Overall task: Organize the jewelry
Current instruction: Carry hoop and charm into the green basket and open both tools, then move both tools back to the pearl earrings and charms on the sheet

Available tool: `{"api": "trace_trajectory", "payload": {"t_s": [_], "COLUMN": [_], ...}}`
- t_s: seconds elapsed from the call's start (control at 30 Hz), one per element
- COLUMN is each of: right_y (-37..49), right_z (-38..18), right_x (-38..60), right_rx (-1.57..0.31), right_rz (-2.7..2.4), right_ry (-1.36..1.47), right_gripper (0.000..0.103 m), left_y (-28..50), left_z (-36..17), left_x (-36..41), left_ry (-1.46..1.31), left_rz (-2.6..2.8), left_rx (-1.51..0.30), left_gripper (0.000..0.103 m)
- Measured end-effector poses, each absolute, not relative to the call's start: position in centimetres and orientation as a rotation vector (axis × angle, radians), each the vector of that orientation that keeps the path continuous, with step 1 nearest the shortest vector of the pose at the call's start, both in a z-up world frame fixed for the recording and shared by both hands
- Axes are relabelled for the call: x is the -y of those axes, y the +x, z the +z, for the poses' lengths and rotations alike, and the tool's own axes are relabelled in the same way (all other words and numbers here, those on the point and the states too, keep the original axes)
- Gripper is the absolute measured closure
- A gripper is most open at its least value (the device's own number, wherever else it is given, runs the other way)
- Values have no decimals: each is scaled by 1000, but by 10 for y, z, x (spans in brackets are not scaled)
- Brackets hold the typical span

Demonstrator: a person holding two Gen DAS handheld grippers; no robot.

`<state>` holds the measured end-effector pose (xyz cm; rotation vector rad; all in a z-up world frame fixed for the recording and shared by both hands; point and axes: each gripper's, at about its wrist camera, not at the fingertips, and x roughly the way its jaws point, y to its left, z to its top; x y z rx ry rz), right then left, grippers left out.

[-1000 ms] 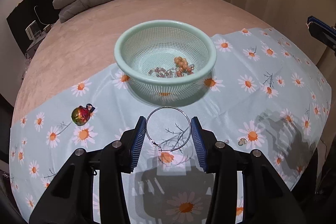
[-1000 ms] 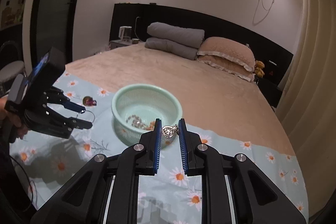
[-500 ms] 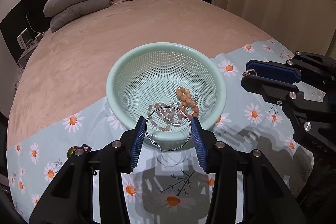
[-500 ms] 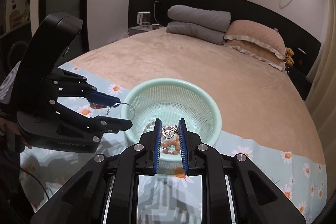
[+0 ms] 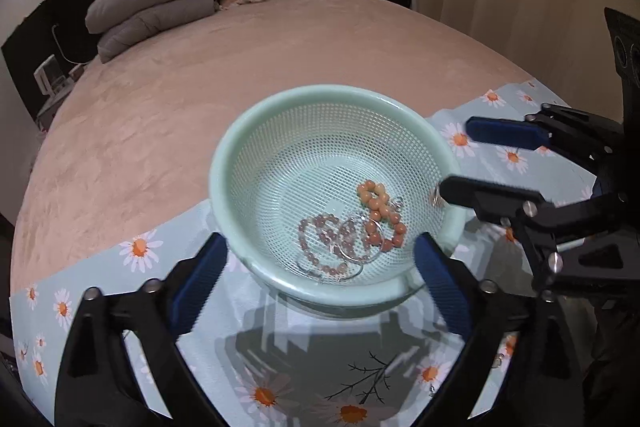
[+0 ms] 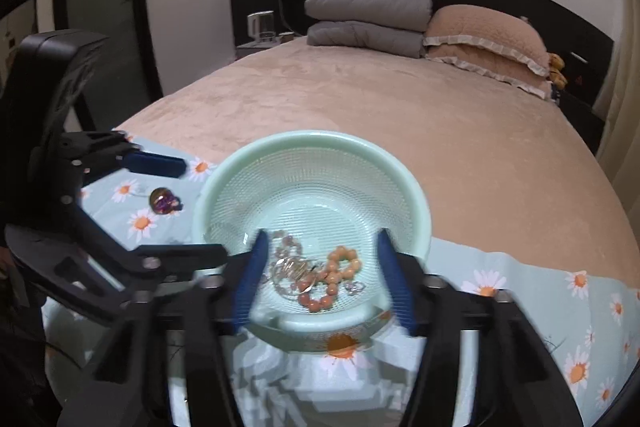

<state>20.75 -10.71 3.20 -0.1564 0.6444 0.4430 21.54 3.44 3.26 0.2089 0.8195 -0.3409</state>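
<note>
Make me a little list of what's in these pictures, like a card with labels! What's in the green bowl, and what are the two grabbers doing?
Bowl: mint green mesh basket on a daisy cloth
Inside bowl: orange bead bracelet, pink bead bracelet, silver hoop
Left gripper: open, over the bowl's near rim
Right gripper: open, over the bowl
Still outside: shiny round charm on the cloth
Place: bed with pillows

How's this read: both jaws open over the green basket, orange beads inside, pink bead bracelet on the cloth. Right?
Not quite. The pink bead bracelet lies inside the green basket, next to the orange beads, not on the cloth; the left wrist view shows it. The rest holds.
</note>
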Motion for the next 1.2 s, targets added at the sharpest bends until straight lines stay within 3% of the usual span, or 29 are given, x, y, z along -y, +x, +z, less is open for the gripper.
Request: {"api": "trace_trajectory", "payload": {"t_s": [0.23, 0.67, 1.2], "right_y": [202, 144, 74], "right_z": [41, 44, -43], "right_x": [121, 125, 145], "right_rx": [-621, -632, -790], "right_rz": [392, 429, 522], "right_ry": [-142, -208, -257], "right_gripper": [22, 18, 18], "left_y": [206, 145, 63], "left_z": [41, 39, -26], "left_x": [-54, -57, -29], "left_ry": [167, 190, 214], "left_rz": [-297, -297, -422], "left_rx": [-817, -835, -935], "left_gripper": [7, 6, 6]}}
